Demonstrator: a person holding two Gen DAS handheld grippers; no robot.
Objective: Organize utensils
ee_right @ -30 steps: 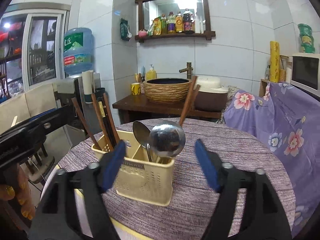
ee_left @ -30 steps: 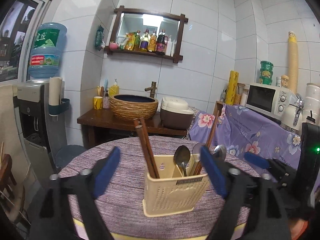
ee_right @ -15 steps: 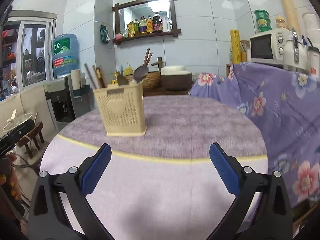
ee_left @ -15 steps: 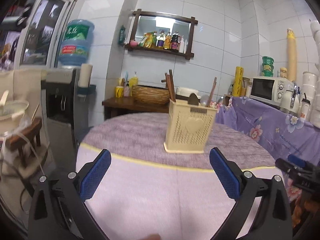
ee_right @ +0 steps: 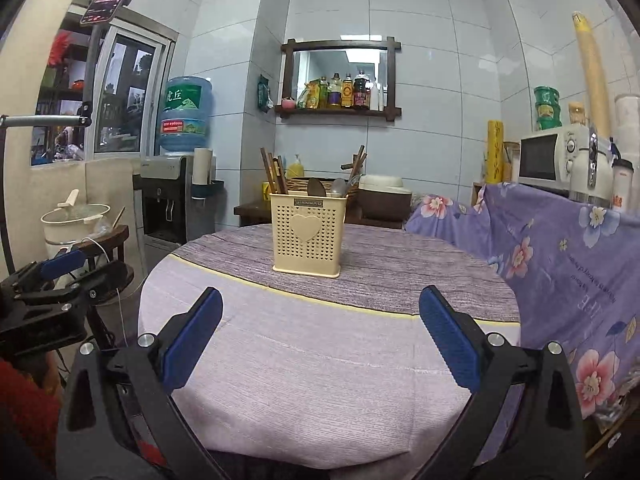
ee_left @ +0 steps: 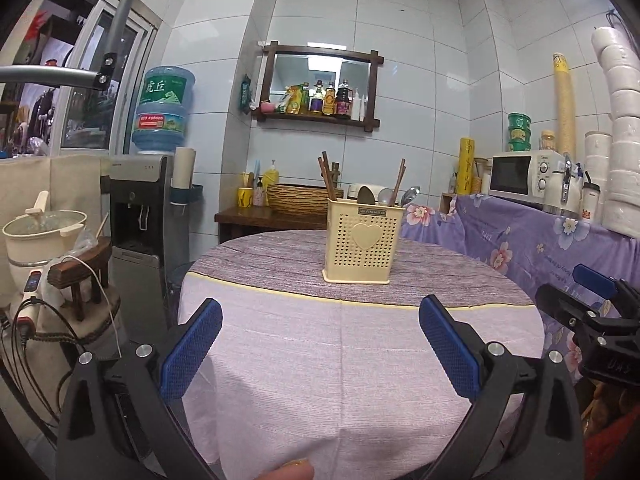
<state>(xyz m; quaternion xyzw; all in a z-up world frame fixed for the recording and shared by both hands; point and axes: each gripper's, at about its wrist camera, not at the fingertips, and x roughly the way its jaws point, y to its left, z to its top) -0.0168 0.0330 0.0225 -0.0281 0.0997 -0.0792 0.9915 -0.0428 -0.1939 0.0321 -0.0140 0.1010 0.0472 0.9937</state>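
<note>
A cream perforated utensil holder [ee_left: 362, 246] [ee_right: 308, 233] with a heart on its front stands upright on the round table [ee_left: 360, 344] [ee_right: 320, 344]. Brown chopsticks [ee_left: 329, 179] [ee_right: 273, 172] and metal spoons [ee_left: 386, 196] [ee_right: 337, 187] stick out of its top. My left gripper [ee_left: 320, 346] hangs open off the table's near side, well short of the holder, with nothing between its blue pads. My right gripper [ee_right: 320, 336] is likewise open and empty, back from the holder. Each gripper shows at the edge of the other's view.
A purple floral cloth [ee_right: 560, 256] covers a counter on the right, with a microwave [ee_left: 524, 174] on it. A water dispenser [ee_left: 142, 204] and a stool with a white pot [ee_left: 44, 236] stand left. A basket-style basin [ee_left: 298, 199] sits on a wooden stand behind the table.
Both grippers have pulled back from the holder to beyond the table's near edge and sunk lower. Their jaws stand wider than one second ago. The holder has not moved.
</note>
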